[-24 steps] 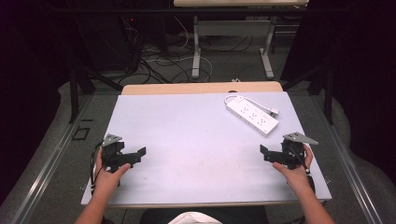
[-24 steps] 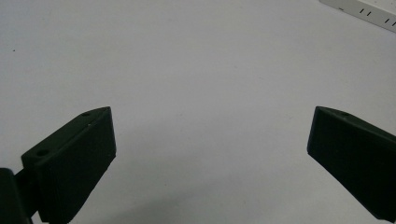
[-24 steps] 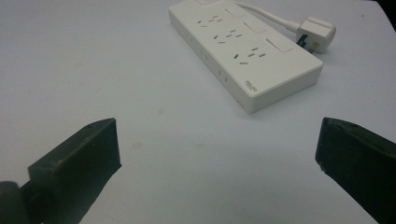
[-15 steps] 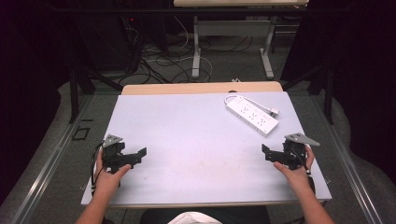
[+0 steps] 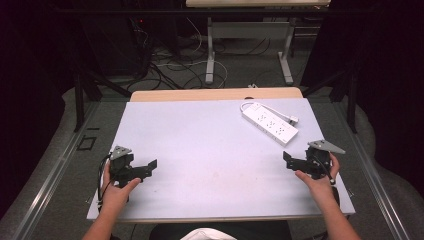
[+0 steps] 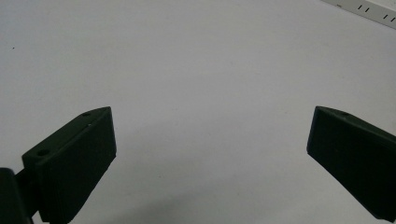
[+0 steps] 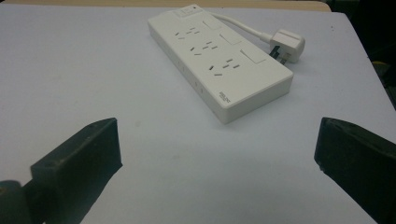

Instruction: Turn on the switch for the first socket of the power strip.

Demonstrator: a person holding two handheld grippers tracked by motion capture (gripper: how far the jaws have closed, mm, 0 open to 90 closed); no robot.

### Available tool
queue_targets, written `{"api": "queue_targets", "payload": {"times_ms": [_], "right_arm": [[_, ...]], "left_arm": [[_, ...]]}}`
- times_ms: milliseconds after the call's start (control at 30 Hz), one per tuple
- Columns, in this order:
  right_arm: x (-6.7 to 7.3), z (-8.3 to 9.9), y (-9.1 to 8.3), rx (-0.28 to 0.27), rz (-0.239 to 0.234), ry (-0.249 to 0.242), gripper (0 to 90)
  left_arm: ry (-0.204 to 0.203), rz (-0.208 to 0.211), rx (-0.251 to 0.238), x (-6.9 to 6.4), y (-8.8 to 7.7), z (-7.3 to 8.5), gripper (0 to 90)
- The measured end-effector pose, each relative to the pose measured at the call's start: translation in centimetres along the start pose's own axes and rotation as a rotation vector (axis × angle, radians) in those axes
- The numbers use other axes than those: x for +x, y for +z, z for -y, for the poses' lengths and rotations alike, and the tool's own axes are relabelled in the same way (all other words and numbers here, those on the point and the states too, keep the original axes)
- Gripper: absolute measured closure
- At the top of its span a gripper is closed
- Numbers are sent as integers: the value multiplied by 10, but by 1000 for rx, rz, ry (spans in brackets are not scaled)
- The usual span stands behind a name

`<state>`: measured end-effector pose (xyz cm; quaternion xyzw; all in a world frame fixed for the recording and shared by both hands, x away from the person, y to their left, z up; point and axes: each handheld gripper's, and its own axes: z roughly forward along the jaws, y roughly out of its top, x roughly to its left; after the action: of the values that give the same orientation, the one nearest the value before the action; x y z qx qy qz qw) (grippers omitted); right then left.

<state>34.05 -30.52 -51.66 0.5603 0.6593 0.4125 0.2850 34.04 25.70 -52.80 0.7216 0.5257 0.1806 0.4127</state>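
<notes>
Bright, evenly lit table (image 5: pixel 210 150); dark surroundings.

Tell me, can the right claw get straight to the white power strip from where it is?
Probably yes: the right claw is open, and only bare table lies between it and the power strip.

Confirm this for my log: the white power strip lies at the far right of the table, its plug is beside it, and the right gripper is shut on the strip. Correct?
Not quite. The right gripper is open and holds nothing; the right gripper view shows its jaws standing wide apart, short of the power strip. The strip does lie at the far right of the table, with its plug beside it.
</notes>
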Motion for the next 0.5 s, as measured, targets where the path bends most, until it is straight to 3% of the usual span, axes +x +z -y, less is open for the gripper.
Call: {"api": "queue_targets", "payload": {"times_ms": [167,233,300,500], "right_arm": [[-1,-9,3,-5,7,-5,56],[-1,-12,3,18,2,-12,72],[-1,-16,4,22,7,-37,92],[-3,-31,6,53,-9,-26,150]], "left_arm": [[3,-3,8,-2,1,1,12],[5,-9,10,-2,1,2,12],[6,-11,7,-2,0,3,12],[-2,-19,3,-1,-1,3,15]]}}
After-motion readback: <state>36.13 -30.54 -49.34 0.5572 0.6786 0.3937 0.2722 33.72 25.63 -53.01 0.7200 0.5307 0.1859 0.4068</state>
